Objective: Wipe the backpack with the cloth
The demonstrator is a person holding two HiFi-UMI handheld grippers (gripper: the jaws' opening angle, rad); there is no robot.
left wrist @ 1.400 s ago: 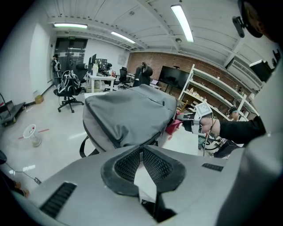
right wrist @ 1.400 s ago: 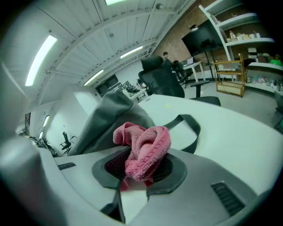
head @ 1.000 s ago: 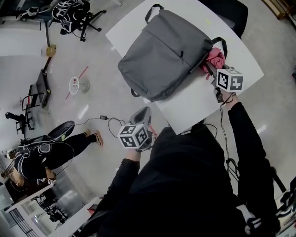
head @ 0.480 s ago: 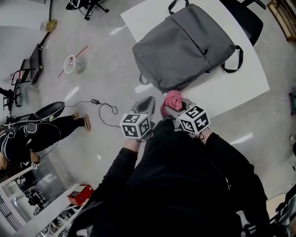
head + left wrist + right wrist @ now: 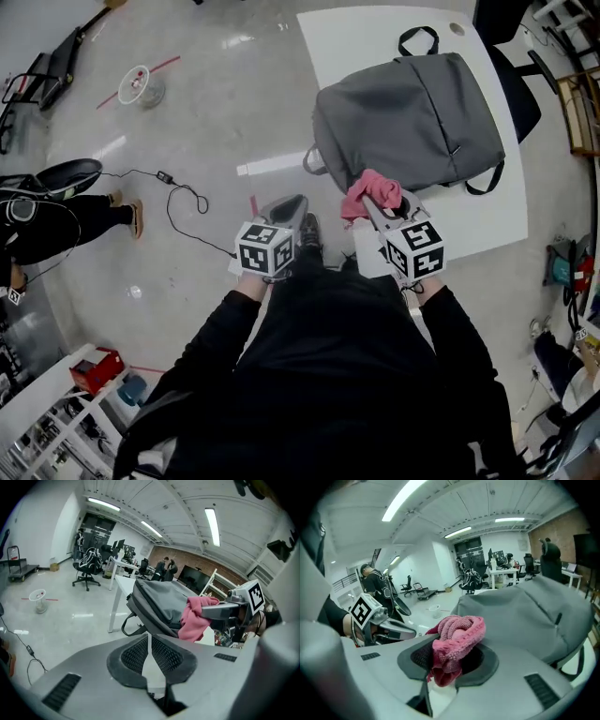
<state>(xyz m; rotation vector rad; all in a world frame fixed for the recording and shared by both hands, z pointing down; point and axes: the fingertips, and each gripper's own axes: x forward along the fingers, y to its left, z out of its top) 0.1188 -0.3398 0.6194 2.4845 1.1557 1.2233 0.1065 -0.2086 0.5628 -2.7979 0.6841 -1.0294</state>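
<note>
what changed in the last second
The right gripper, still shut on the pink cloth, drew it back from the backpack's right corner to its near edge, next to the left gripper. The left gripper stayed shut and empty; the backpack kept lying on the white table.

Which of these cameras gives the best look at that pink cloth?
The right gripper view: the pink cloth sits bunched between the jaws of the right gripper, large and central. The head view shows it small from above, by the backpack's near edge. The left gripper view shows it sideways, hanging from the right gripper.
</note>
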